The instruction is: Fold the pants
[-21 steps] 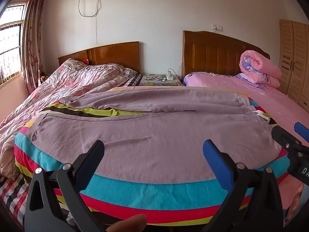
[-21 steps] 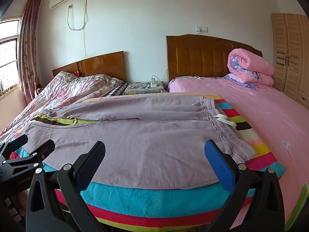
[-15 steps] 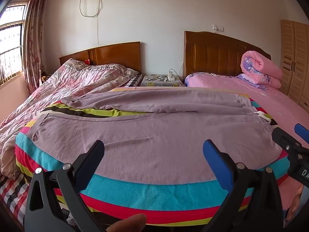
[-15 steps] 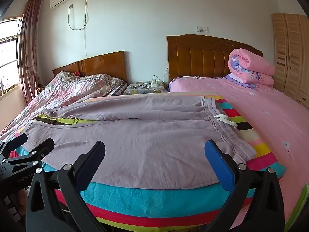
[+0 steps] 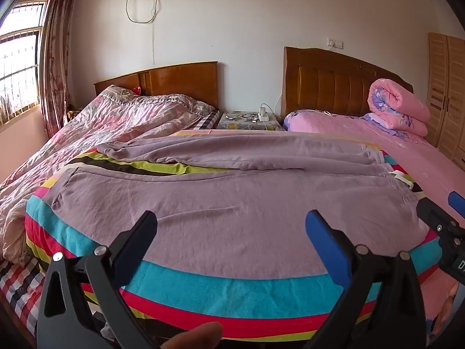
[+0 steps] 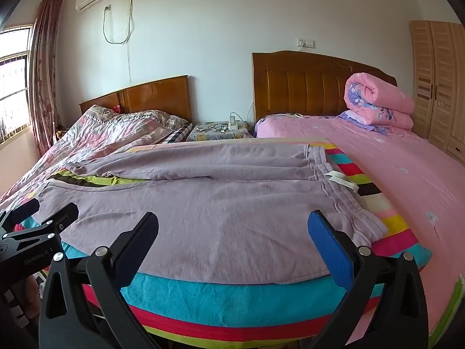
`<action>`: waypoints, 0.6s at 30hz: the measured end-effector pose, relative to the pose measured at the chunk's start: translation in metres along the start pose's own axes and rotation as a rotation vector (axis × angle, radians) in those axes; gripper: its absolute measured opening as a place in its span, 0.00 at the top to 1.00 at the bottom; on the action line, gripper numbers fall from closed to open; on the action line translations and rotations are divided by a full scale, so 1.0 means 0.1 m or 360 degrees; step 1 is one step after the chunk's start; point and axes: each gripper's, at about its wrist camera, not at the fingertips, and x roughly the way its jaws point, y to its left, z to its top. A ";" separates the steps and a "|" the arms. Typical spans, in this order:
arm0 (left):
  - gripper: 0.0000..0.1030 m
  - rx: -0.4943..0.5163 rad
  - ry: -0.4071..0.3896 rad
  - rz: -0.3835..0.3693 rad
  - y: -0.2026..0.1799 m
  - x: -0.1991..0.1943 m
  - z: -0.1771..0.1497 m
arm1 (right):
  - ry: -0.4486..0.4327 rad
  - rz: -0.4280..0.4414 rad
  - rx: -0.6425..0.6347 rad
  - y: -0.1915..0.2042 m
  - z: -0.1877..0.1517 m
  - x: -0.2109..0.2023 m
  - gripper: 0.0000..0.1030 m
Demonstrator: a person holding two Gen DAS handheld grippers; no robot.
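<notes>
Pants (image 5: 221, 215): lilac, spread flat across striped blanket (image 5: 221, 288), frame centre; waistband (image 6: 343, 203) right.
Handling: probably soft, light, limp; likely sags.
Hold: waistband corner, leg cuff.
Left gripper (image 5: 231, 235): spread, empty.
Right gripper (image 6: 232, 235): spread, empty.

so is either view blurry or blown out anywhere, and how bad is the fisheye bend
Left wrist view: sharp throughout, only the window is blown out, and the striped blanket bulges with dark corners. Right wrist view: also sharp, window overexposed, wardrobe edges bowed, soft daylight with no hard shadows on the purple pants.
</notes>
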 end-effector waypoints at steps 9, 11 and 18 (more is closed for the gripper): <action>0.01 -0.0037 -0.0031 0.0065 0.19 -0.03 0.08 | 0.0018 -0.0005 0.0009 0.05 -0.01 0.04 0.04; 0.01 -0.0045 -0.0027 0.0070 0.22 -0.03 0.10 | 0.0018 -0.0002 0.0008 0.04 0.00 0.03 0.04; 0.01 -0.0036 -0.0013 0.0077 0.23 -0.03 0.10 | 0.0018 -0.0003 0.0012 0.05 0.02 0.02 0.04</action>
